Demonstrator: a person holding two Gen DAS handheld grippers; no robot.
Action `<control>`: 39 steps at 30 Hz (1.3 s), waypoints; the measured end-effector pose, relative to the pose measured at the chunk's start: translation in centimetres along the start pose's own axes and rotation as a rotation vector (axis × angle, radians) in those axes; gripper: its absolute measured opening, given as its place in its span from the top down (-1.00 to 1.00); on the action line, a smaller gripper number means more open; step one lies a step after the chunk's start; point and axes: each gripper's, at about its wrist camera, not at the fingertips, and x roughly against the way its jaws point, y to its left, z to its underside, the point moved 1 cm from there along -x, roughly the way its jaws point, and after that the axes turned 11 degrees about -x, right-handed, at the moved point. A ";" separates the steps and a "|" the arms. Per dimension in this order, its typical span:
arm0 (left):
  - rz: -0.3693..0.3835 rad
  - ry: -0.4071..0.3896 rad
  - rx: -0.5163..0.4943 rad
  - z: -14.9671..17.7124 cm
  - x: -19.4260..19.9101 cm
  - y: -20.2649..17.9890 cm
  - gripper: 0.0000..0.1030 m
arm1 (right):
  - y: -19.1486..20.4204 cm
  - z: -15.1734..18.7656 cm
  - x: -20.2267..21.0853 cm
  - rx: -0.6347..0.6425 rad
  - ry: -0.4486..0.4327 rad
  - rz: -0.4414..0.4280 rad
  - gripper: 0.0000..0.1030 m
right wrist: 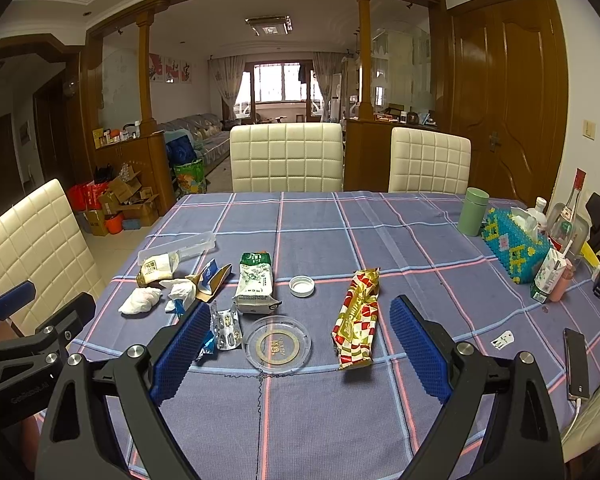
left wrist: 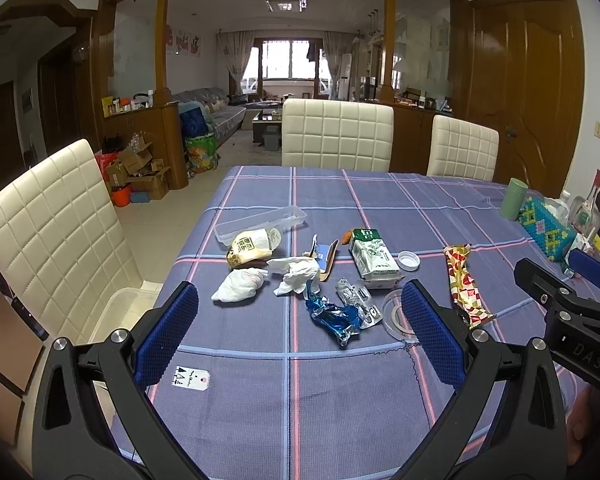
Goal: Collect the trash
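Note:
Trash lies on the blue plaid tablecloth (left wrist: 340, 392): crumpled white tissues (left wrist: 240, 285), a blue foil wrapper (left wrist: 334, 318), a silver blister pack (left wrist: 358, 300), a green-white carton (left wrist: 374, 258), a red-gold snack wrapper (right wrist: 358, 314), a white lid (right wrist: 302, 286) and a clear plastic tray (left wrist: 260, 222). My left gripper (left wrist: 300, 334) is open and empty, hovering just before the blue wrapper. My right gripper (right wrist: 300, 350) is open and empty, above a clear glass ashtray (right wrist: 278, 344), with the snack wrapper between its fingers' span.
Cream chairs (left wrist: 336, 134) stand around the table. A clear bin (left wrist: 120, 312) sits on the left chair seat. At the right edge are a green cup (right wrist: 473, 212), a beaded tissue box (right wrist: 514, 246), bottles, a drink carton (right wrist: 550, 276) and a phone (right wrist: 576, 362).

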 end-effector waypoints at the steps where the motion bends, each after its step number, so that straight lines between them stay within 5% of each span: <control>1: 0.001 0.001 -0.001 0.0 0.0 0.0 -0.94 | 0.0 0.1 0.1 0.000 0.000 0.000 -0.73; 39: 0.003 0.020 0.002 0.4 -0.6 0.2 -0.94 | -0.3 0.0 0.4 0.002 -0.001 -0.002 -0.73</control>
